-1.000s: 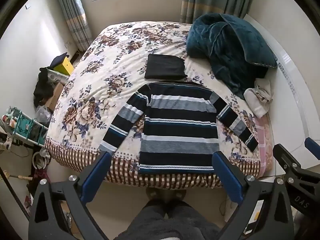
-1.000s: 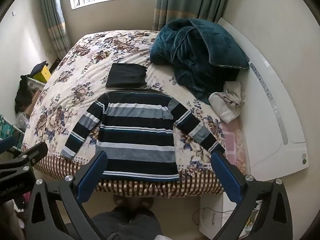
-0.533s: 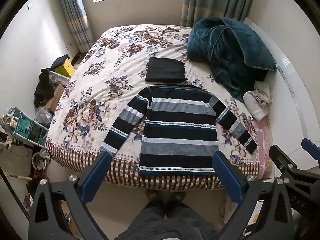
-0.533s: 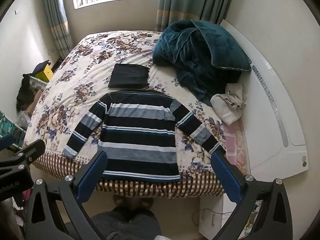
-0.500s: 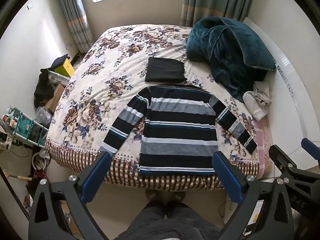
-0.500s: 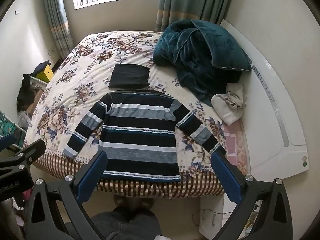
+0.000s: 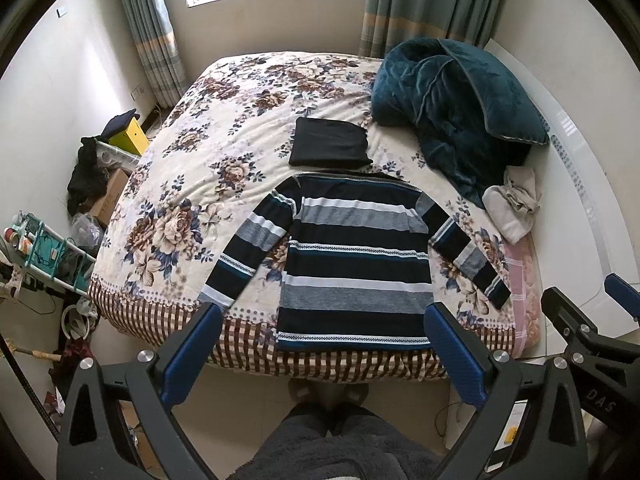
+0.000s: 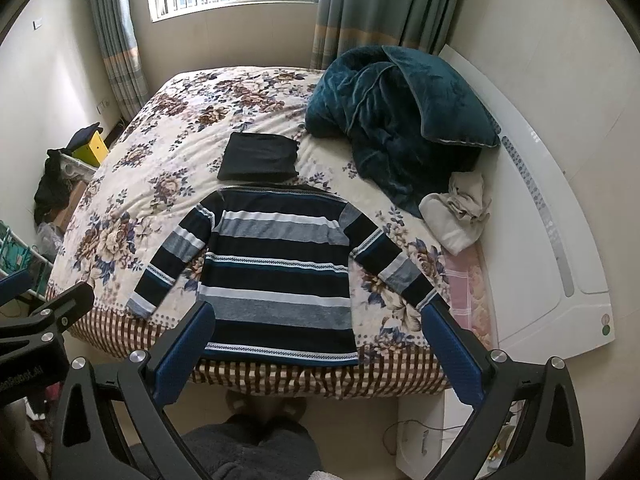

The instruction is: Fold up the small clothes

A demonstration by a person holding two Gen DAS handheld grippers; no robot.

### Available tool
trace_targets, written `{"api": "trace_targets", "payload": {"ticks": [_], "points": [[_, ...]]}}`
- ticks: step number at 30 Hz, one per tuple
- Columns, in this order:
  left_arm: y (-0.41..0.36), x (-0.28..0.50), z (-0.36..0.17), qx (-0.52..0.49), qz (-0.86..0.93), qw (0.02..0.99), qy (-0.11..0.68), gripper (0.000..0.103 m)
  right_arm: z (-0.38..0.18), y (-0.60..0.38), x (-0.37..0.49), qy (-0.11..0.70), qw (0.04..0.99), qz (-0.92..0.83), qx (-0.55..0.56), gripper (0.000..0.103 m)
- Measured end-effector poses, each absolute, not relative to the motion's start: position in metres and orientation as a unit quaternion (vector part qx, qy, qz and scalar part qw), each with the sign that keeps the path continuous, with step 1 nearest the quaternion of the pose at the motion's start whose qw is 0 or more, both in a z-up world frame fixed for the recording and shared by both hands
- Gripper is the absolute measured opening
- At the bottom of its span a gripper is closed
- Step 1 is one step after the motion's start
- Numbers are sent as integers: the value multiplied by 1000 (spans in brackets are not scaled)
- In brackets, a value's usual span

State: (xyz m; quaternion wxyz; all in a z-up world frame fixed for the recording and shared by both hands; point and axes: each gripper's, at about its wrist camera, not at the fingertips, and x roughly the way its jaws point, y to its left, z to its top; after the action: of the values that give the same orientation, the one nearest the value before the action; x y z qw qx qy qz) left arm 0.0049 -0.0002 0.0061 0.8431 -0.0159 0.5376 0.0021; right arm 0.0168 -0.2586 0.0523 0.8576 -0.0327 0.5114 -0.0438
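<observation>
A striped long-sleeved sweater (image 7: 354, 260) in navy, grey and white lies flat on the bed with both sleeves spread, its hem at the near edge; it also shows in the right wrist view (image 8: 276, 272). A folded black garment (image 7: 329, 148) lies just beyond its collar (image 8: 259, 157). My left gripper (image 7: 322, 350) is open and empty, held above the floor in front of the bed. My right gripper (image 8: 318, 350) is open and empty too, beside it.
The bed has a floral cover (image 7: 180, 216). A teal quilt and pillow (image 7: 452, 108) are piled at the far right, with a crumpled white cloth (image 7: 514, 204) below them. A white headboard (image 8: 548, 216) runs along the right. Clutter and a rack (image 7: 48, 248) stand left of the bed.
Both grippers have drifted slightly back and up, so the bed sits a little lower and farther in both views. Nothing on the bed has moved.
</observation>
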Motion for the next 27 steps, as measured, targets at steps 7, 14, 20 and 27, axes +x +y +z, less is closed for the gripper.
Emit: {"api": "trace_targets", "payload": {"ticks": [7, 14, 20, 27], "points": [[0, 4, 6, -16, 1, 844, 536, 103, 51, -260, 15, 509, 859, -43, -33, 103], [1, 4, 7, -17, 0, 846, 533, 103, 59, -257, 19, 509, 859, -42, -33, 103], [1, 4, 8, -17, 0, 846, 533, 103, 91, -257, 22, 504, 862, -40, -35, 103], [-6, 12, 26, -15, 1, 847, 532, 103, 90, -257, 20, 503, 863, -39, -35, 103]]}}
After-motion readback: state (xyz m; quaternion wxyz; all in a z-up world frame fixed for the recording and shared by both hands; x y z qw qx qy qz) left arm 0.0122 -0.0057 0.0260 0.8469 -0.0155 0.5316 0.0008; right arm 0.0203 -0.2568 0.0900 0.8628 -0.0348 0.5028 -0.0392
